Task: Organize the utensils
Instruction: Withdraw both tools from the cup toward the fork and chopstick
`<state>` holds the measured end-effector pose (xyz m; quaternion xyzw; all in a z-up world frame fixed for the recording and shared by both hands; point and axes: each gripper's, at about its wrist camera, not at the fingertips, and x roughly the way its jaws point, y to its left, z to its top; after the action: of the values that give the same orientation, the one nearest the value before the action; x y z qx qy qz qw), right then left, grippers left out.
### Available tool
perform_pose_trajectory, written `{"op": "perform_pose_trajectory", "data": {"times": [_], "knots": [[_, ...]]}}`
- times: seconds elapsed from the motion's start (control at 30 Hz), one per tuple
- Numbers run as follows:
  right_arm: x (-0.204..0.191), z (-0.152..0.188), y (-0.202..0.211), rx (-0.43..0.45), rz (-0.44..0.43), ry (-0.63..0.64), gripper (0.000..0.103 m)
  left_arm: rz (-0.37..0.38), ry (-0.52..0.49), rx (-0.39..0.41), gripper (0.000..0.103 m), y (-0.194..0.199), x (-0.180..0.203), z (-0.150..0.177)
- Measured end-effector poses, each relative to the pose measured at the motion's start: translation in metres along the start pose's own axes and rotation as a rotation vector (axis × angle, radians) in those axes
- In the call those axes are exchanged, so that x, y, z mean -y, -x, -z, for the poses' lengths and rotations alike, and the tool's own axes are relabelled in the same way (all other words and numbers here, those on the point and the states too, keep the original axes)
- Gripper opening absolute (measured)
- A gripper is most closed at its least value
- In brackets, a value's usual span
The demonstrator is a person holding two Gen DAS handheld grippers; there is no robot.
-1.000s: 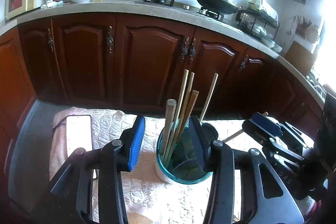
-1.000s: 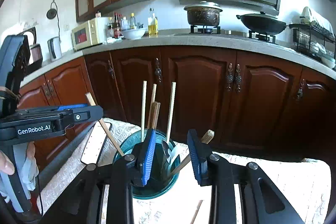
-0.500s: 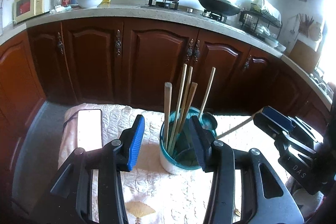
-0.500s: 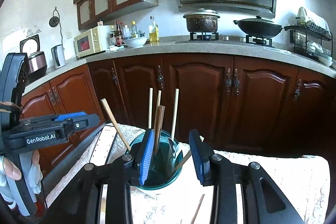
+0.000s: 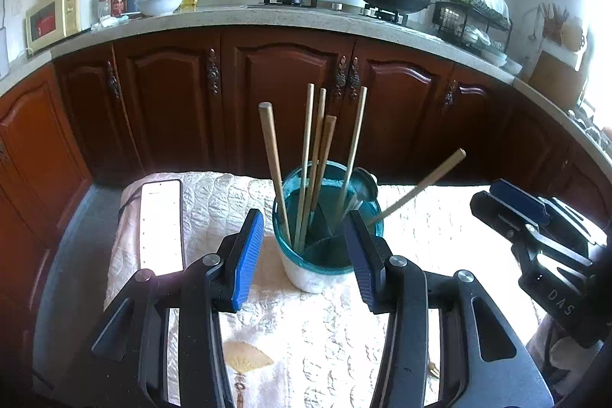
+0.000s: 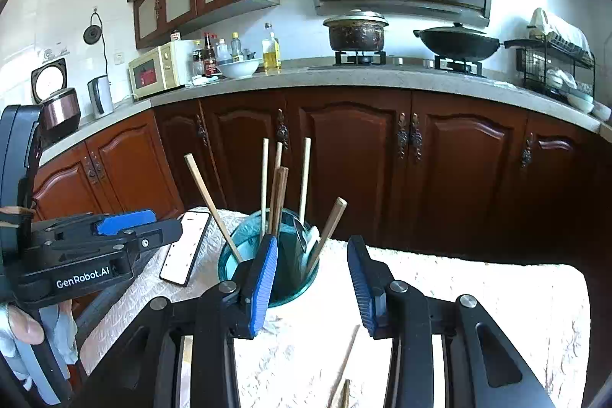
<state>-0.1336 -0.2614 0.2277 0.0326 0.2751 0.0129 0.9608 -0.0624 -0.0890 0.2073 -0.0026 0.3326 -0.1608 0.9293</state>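
Observation:
A teal glass utensil holder (image 5: pixel 327 257) stands on a white quilted cloth (image 5: pixel 306 331) and holds several wooden chopsticks (image 5: pixel 306 155) and a spoon. It also shows in the right wrist view (image 6: pixel 290 287). My left gripper (image 5: pixel 306 255) is open, its fingers on either side of the holder and a little in front of it. My right gripper (image 6: pixel 311 278) is open and empty, just right of the holder. A loose chopstick (image 6: pixel 344 366) lies on the cloth between the right gripper's fingers. The right gripper shows at the right of the left wrist view (image 5: pixel 535 228).
A white phone (image 5: pixel 160 224) lies on the cloth left of the holder. Dark wooden cabinets (image 5: pixel 287 102) stand behind the table. The counter above carries a microwave (image 6: pixel 160 69), bottles, a pot and a wok.
Both grippers have drawn back and up from the holder. The right gripper let go of a chopstick, which now leans in the holder.

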Motion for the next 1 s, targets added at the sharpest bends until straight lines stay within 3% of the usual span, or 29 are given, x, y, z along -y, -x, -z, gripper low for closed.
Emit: {"op": "perform_pose_trajectory", "data": {"times": [0.43,1.0], "knots": [[0.012,0.022,0.020,-0.041,0.047,-0.026,0.040,-0.032,-0.043,0.000,0.044,0.004,0.023,0.021],[0.034,0.049,0.017,-0.134,0.082,-0.060,0.041,-0.021,-0.080,-0.053,0.044,-0.010,0.042,0.041]]}}
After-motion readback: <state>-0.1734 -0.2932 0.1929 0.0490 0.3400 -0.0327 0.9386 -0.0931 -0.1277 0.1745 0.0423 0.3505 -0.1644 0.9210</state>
